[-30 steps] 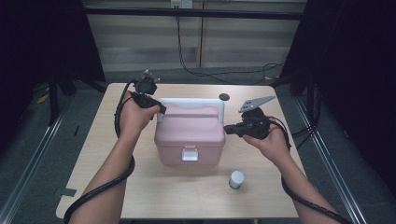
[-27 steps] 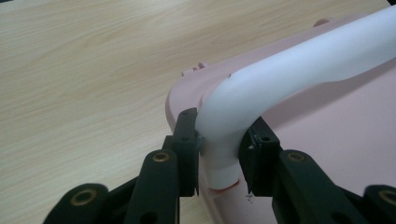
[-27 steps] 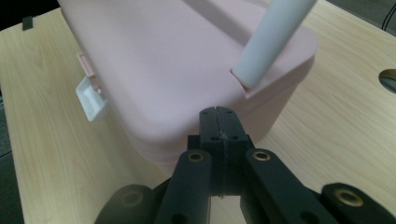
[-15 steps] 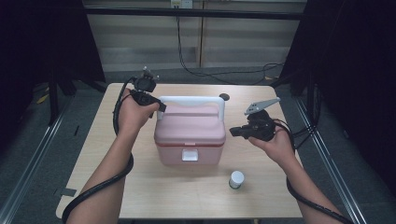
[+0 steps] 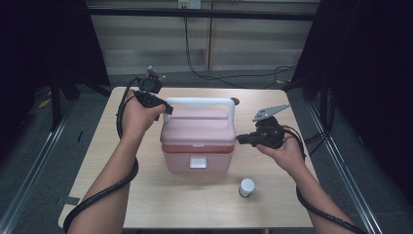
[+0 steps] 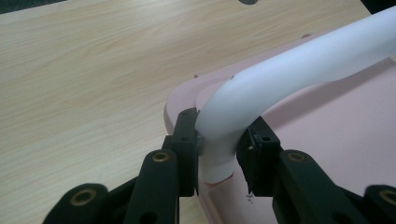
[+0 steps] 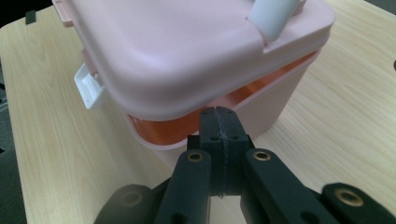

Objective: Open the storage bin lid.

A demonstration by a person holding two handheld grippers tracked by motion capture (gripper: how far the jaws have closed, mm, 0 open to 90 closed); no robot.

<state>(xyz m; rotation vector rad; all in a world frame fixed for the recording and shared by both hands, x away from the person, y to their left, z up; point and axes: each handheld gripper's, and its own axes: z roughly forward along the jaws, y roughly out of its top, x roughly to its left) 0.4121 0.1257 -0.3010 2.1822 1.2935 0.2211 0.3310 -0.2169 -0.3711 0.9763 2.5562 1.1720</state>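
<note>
Pink box (image 5: 197,141) sits mid-table (image 5: 146,204) with its lid (image 7: 187,51) lifted a crack over an orange interior whose contents I cannot see, my left gripper (image 6: 218,149) clamped on its white handle (image 6: 289,70), my right gripper (image 7: 219,126) fully closed, empty, at its rim.

Overhead view faces forward; both close views share the pink box (image 5: 197,139).
</note>
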